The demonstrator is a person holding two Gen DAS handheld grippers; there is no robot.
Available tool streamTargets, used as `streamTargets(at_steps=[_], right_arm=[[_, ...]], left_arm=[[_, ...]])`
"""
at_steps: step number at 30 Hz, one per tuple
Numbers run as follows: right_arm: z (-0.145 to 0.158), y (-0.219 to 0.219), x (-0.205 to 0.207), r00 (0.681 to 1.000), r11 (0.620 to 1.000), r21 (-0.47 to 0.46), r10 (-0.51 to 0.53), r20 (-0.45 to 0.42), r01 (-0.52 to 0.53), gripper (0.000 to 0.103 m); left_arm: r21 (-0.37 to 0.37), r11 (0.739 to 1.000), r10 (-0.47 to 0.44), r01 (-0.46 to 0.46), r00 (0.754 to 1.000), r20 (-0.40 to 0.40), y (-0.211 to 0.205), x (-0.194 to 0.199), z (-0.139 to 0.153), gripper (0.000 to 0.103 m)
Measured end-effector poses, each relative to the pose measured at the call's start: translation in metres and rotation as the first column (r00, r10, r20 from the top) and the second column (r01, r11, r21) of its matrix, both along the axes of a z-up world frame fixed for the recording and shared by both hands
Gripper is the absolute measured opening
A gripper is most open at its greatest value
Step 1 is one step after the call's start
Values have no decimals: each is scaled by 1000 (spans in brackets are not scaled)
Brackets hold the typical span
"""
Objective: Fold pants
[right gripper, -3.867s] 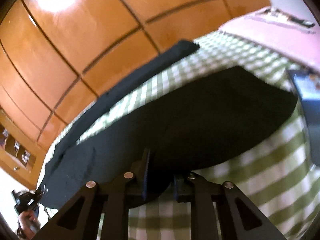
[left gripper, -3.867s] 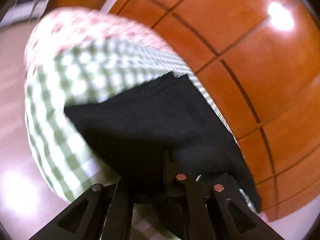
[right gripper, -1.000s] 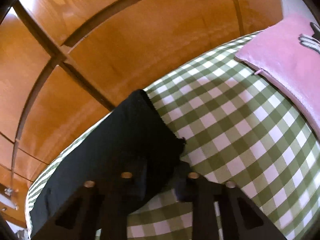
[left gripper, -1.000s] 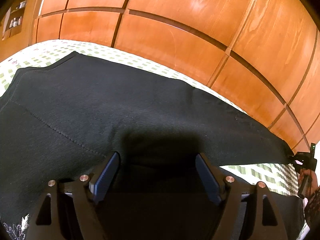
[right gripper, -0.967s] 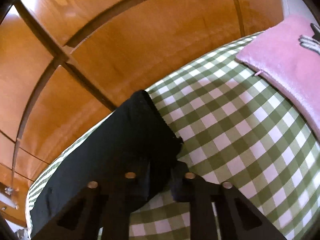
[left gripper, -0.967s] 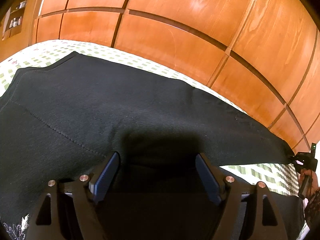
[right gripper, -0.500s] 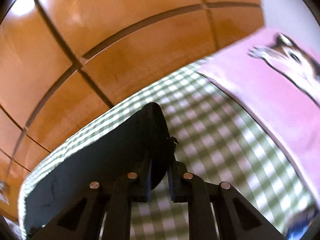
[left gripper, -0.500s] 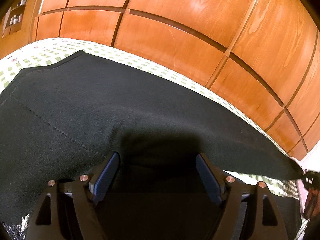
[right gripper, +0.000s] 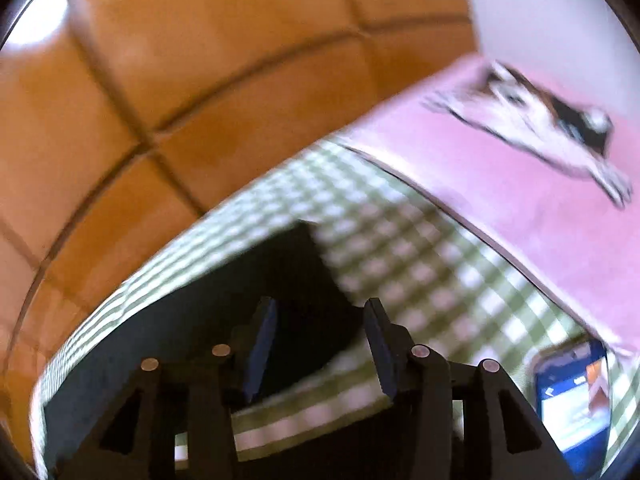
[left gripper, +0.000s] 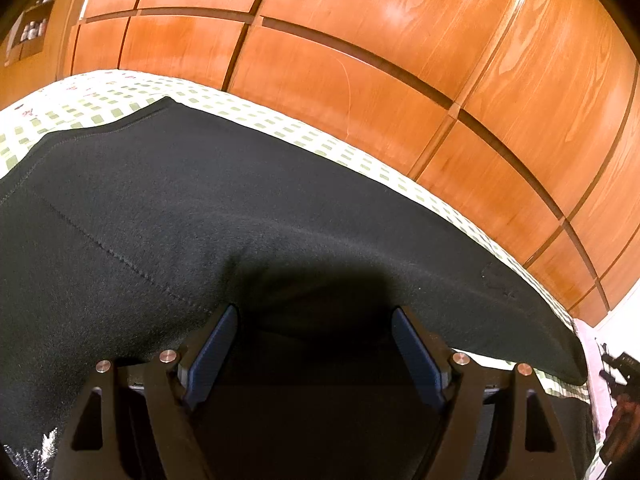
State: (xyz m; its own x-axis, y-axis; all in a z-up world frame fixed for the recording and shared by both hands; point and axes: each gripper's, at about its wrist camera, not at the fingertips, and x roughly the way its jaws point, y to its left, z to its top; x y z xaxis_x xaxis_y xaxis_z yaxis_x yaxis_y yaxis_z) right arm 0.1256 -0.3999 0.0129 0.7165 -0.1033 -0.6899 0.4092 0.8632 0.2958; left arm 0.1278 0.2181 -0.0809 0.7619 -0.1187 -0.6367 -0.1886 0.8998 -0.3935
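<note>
On the green-and-white checked bedspread (left gripper: 100, 108), the black pants (left gripper: 200, 208) lie spread flat in a long band. In the left wrist view their long axis runs from the upper left down to the lower right, roughly alongside the orange wood-panelled wall (left gripper: 360, 60), and the far end narrows to a rounded tip at the right edge of the frame. A stitched seam crosses the cloth on a slant at the left.

The left gripper (left gripper: 314, 344) has its jaws spread wide, blue pads facing each other, with only dark cloth and shadow between them; it grips nothing, and whether the fingertips rest on the fabric cannot be told. The right gripper (right gripper: 318, 336) is also parted, less widely, with the end of the pants (right gripper: 280, 280) lying between and just beyond its fingers, not clamped.

The right wrist view is smeared by motion blur. A pink pillow (right gripper: 500, 184) with an animal picture lies past the checked cloth, and a blue-screened phone (right gripper: 572, 400) sits at the lower right, partly cut off. In the left view a dark object at the far right edge is too small to identify.
</note>
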Motion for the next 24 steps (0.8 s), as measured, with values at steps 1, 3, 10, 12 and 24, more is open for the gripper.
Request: streamTargets(at_steps=[1,3,10,12,24], right_arm=[[3,14,4,999,998,-23,53,6,-53,47],[0,41,13,990,989,-43,143,2,-143,47],[-50,80,33,976,985,31,170,-137,-167,56],[-60,90,34,975,981,-50,178,-135,-187,60],[-57,113,27,967,959,-194,171,-188,-207,66]], left_arm=[[-1,1000,0,0,1000,0,0,0,0,81],[-3,1000,0,0,1000,0,0,0,0,81],[-16,1000,-3,3,1000,5,3,0,0,81],[-17,1000,-3,3,1000,4,3,0,0,81],[-97,995,-17,16,1000,-9,15,-5,3,81]])
